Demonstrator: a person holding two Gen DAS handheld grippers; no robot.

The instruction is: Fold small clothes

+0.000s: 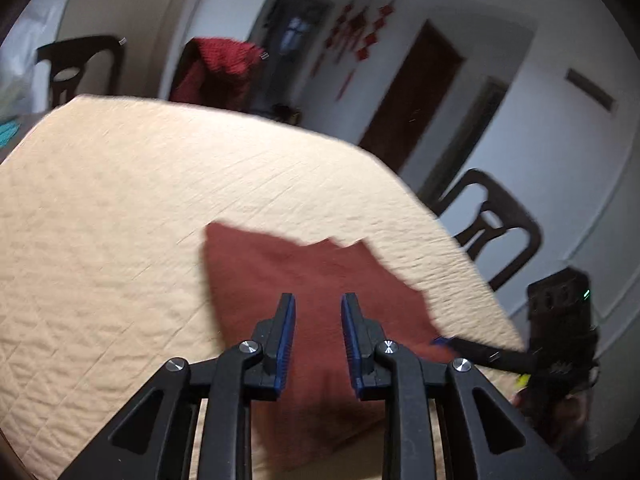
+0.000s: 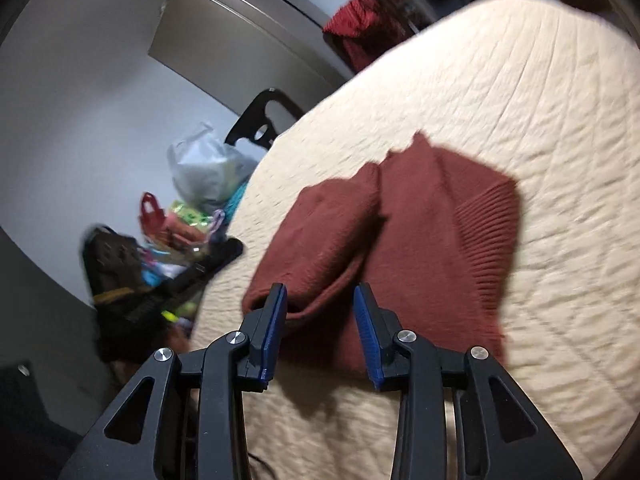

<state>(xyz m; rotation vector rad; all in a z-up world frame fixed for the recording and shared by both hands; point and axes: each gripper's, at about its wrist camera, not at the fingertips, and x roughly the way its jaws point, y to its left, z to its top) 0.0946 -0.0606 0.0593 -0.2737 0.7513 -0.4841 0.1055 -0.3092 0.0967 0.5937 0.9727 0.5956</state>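
Rust sweater (image 2: 400, 232) near quilt (image 2: 540, 120) edge — both grippers unclenched, empty.

The sweater (image 2: 404, 236) is a small knitted one in rust red colour. It lies flat on the cream quilted cover (image 2: 540, 120), partly folded. In the right wrist view a folded part lies on top at the 9 o'clock side, like a thick roll with a rounded edge. The ribbed hem is at the 3 o'clock side. In the left wrist view the sweater (image 1: 304, 300) looks blurred, with an uneven edge at 12 o'clock.
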